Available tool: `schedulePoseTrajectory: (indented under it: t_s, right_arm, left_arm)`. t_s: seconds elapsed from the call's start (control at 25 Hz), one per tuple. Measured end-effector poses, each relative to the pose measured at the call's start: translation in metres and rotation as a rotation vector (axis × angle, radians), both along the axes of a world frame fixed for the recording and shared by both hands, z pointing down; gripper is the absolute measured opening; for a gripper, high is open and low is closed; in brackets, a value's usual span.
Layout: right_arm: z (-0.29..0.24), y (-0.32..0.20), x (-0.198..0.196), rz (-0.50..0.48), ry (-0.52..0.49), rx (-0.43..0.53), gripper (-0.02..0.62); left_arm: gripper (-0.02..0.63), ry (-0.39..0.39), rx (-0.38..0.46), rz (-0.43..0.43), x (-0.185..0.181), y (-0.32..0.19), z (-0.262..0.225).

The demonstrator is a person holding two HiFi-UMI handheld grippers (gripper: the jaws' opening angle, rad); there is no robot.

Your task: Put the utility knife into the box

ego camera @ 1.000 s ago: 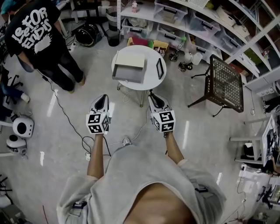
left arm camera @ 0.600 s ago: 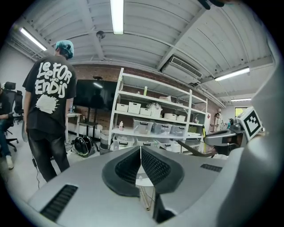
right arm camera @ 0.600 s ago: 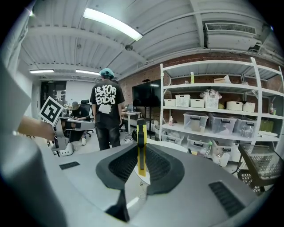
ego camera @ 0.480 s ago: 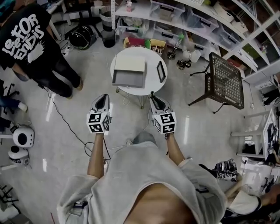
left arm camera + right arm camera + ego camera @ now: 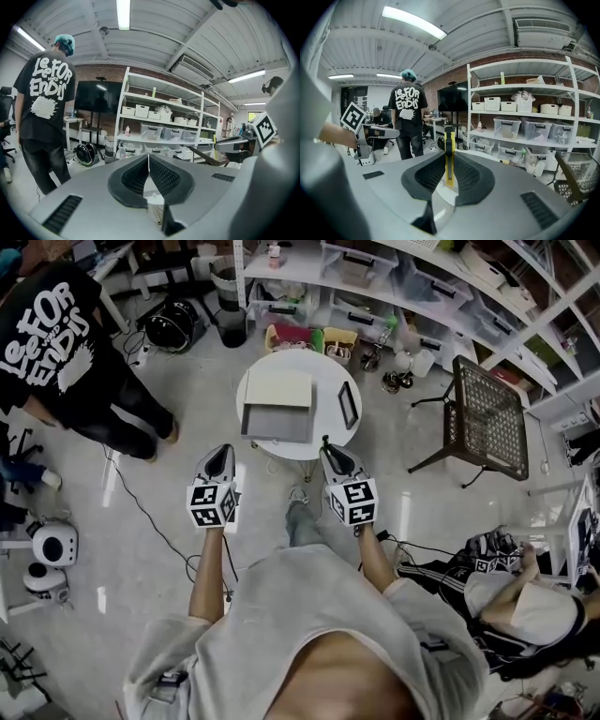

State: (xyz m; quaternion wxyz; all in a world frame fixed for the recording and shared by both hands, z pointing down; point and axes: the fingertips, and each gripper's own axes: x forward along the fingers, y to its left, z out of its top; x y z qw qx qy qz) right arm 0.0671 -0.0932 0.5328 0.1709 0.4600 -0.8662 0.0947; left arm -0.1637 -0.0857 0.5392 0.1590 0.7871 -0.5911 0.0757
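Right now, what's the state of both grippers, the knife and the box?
left gripper: shut, empty.
right gripper: shut on the utility knife.
utility knife: clamped, its end sticking out past the jaws, not yet in the box.
box: open on the round table, lid folded back, nothing seen inside.

the only words that can be read stand in large white hand-drawn letters on the back of the black t-shirt (image 5: 56,329) of the person at the far left: roughly "lee for" above "endis", with a smaller word between them too small to make out. the cubes on the left claw (image 5: 220,450) and the right claw (image 5: 330,450) bear black-and-white square marker codes. any print on the storage boxes (image 5: 441,292) on the far shelves is too small to read.
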Motion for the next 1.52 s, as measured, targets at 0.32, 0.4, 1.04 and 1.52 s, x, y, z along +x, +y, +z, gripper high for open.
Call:
schedulePoseTrajectory:
  t_s: [0.32,0.4,1.04,1.52]
  right_arm:
    - [-0.002,-0.073,-0.011,-0.049,-0.032,0.001,0.072]
    - [-0.003,-0.094,-0.015,-0.067,-0.039,0.002,0.072]
    - [0.003,-0.239,-0.044,-0.216,-0.064,-0.018,0.072]
    - [0.035,-0.244,-0.061,-0.246,-0.060,-0.096,0.072]
  left_arm:
    - [0.023,-0.020,-0.004,-0.035,-0.003,-0.063,-0.007]
    - [0.023,-0.024,-0.004,-0.054,-0.005,-0.080,-0.008]
    - [0.023,-0.044,-0.026,-0.199,-0.024,-0.192,-0.003]
    - [0.023,-0.052,-0.094,-0.204,-0.034,-0.197,0.024]
